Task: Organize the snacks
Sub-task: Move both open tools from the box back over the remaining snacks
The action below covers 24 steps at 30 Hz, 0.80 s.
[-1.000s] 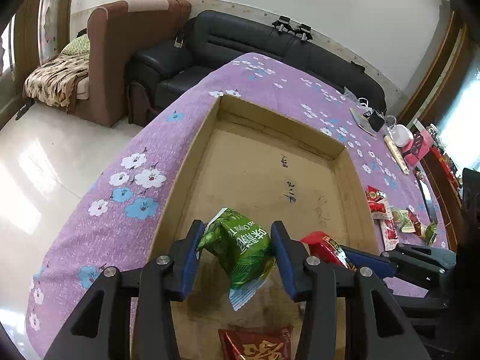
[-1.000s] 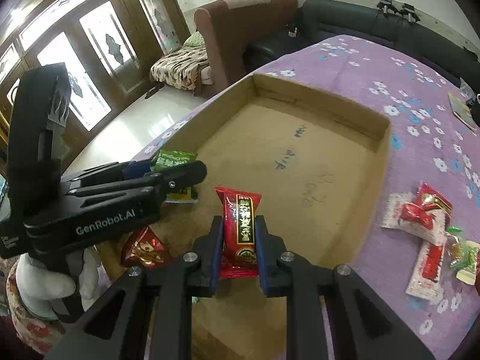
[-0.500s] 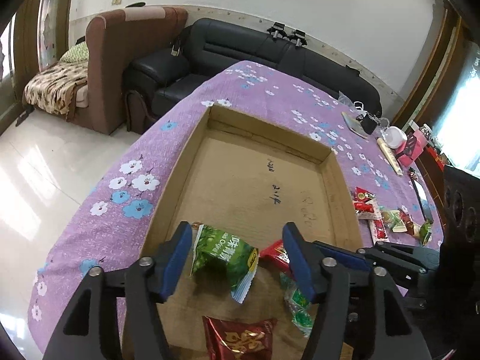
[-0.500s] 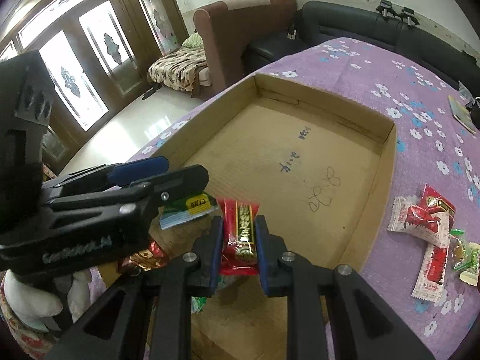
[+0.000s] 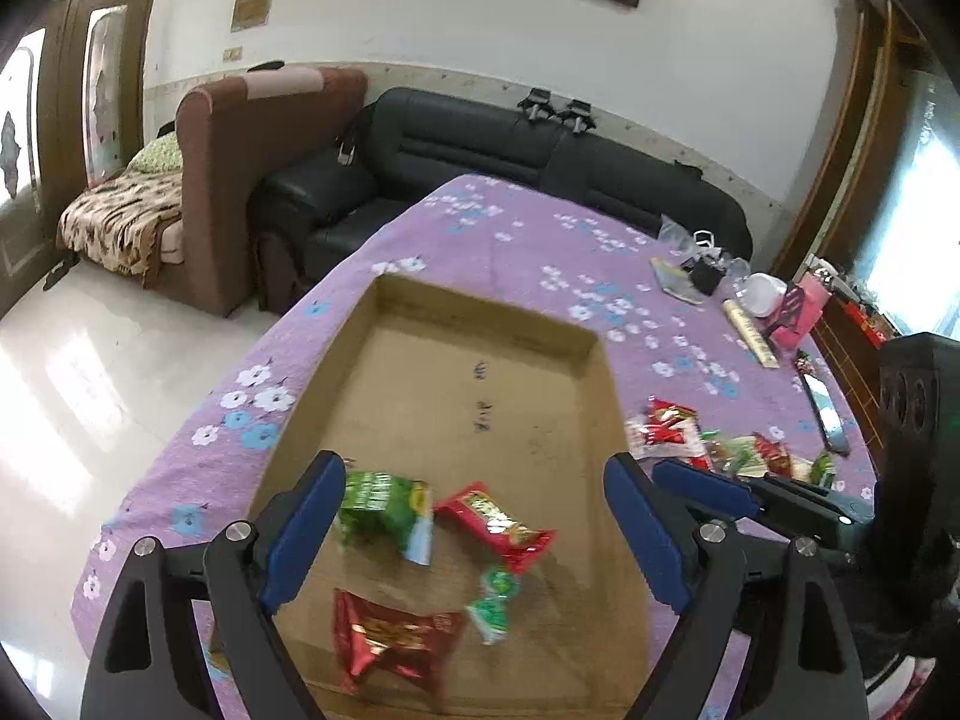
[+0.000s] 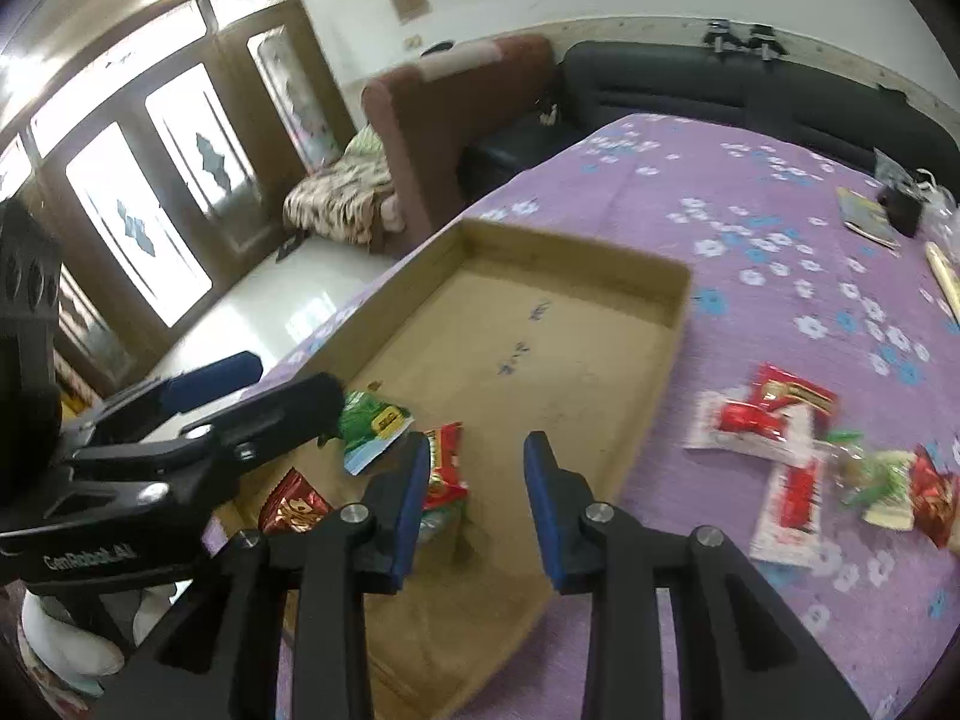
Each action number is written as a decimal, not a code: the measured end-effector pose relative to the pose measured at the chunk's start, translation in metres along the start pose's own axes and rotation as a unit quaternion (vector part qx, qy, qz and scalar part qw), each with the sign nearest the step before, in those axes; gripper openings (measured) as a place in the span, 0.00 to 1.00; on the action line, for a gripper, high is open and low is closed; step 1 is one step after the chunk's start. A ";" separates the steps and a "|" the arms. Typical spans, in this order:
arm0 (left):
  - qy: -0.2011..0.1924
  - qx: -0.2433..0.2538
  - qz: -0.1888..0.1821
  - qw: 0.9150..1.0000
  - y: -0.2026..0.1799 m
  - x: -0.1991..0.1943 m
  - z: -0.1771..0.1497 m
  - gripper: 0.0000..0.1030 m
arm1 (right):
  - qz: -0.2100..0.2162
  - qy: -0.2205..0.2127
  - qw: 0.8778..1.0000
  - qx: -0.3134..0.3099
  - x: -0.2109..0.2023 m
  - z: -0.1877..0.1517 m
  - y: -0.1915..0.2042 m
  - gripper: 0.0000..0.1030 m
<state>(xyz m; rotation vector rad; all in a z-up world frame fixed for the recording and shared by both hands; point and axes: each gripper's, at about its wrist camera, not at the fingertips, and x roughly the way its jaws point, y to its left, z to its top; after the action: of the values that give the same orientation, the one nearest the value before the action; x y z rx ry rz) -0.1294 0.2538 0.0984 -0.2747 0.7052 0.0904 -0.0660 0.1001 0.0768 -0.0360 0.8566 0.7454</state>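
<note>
A shallow cardboard tray [image 5: 414,300] [image 6: 678,324] lies on the purple flowered tablecloth. At its near end lie a green snack bag [image 5: 381,504] [image 6: 372,420], a red bar [image 5: 495,525] [image 6: 444,468], a dark red packet [image 5: 390,639] [image 6: 294,504] and a small green candy [image 5: 495,594]. My left gripper [image 5: 474,531] hangs above them, its jaws opening wide, with nothing held. My right gripper [image 6: 477,504] is over the tray's near right part, its jaws opening; the red bar lies below, free of the pads. More snacks [image 6: 798,450] [image 5: 708,438] are heaped on the cloth to the right.
At the table's far right lie a booklet [image 5: 675,279], a white bowl [image 5: 765,294], a pink box [image 5: 798,312] and a stick [image 5: 750,333]. A black sofa [image 5: 540,162] and a brown armchair [image 5: 264,168] stand beyond the table. A black speaker [image 5: 918,420] is at the right.
Both grippers let go: the green bag dropped from the left and the red bar from the right onto the tray floor. Both hands rose and drew back, and the jaws widened.
</note>
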 end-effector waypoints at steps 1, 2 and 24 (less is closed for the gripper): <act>-0.002 0.003 0.000 1.000 -0.004 -0.001 0.000 0.88 | -0.002 -0.006 1.000 0.007 -0.007 -0.002 -0.007 0.33; -0.002 0.008 -0.001 1.000 -0.010 -0.002 0.000 0.88 | -0.005 -0.011 1.000 0.013 -0.012 -0.003 -0.012 0.35; -0.049 0.046 -0.082 0.994 -0.088 -0.022 -0.005 1.00 | -0.128 -0.084 0.967 0.206 -0.119 -0.064 -0.215 0.38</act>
<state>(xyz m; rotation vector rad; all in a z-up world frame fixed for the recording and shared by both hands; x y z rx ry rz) -0.1342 0.1676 0.1280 -0.2379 0.5850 -0.0844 -0.0289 -0.1505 0.0614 0.2798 0.8117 0.3139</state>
